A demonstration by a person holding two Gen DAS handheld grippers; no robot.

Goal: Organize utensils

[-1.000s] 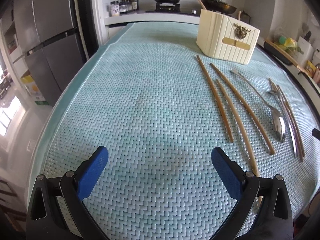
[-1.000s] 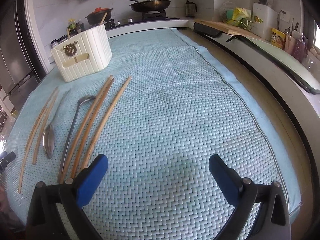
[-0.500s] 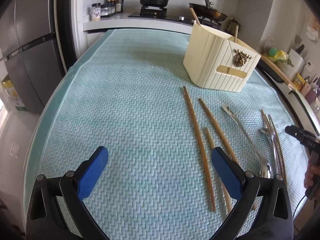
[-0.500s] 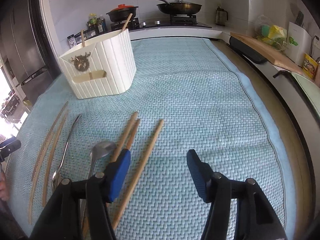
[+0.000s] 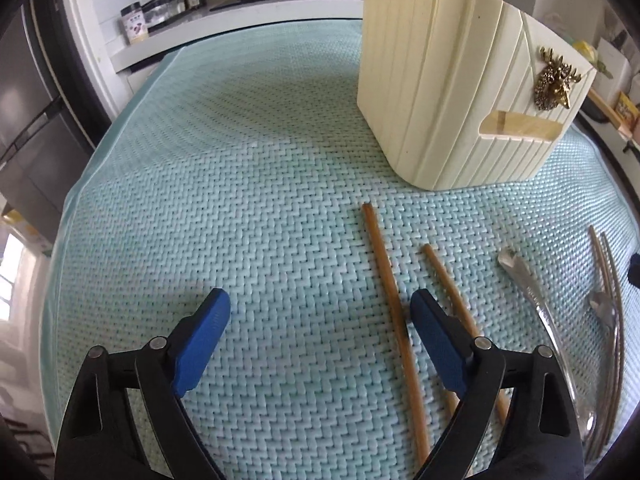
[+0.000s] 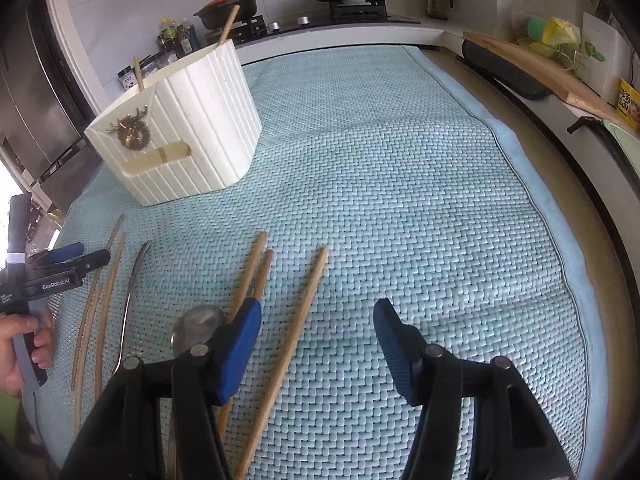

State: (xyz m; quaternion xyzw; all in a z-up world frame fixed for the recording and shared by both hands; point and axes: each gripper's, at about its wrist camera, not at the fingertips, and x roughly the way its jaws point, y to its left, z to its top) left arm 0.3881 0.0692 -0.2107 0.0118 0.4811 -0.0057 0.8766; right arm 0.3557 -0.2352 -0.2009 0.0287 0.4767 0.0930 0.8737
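Left gripper [image 5: 320, 316]: jaws spread wide with nothing pinched, though they have just been closing a little; it is held low over the mat [image 5: 240, 200], one brown chopstick [image 5: 390, 300] lying between the blue pads, just inside the right-hand pad.

Right gripper [image 6: 318, 322]: jaws about half spread and gripping nothing; a pale chopstick [image 6: 298, 328] lies between the pads, nearer the left one. The narrowed opening is judged a preparation for pinching a thin stick.

Holder [image 5: 452, 92]: a cream ribbed box, standing upright toward the far end of the mat, well ahead of both grippers; two sticks are already seen rising from its top in the right wrist view. It is judged the place where the loose pieces are to be gathered.

Loose utensils: chopsticks and two spoons [image 6: 198, 328] are laid roughly side by side across the near half of the mat, between the holder and the near edge, presumably so each can be taken singly.

Second chopstick [image 5: 444, 280]: lies just outside the left gripper's right pad, partly hidden by it.

Progress: judged early, most pieces being still on the mat.
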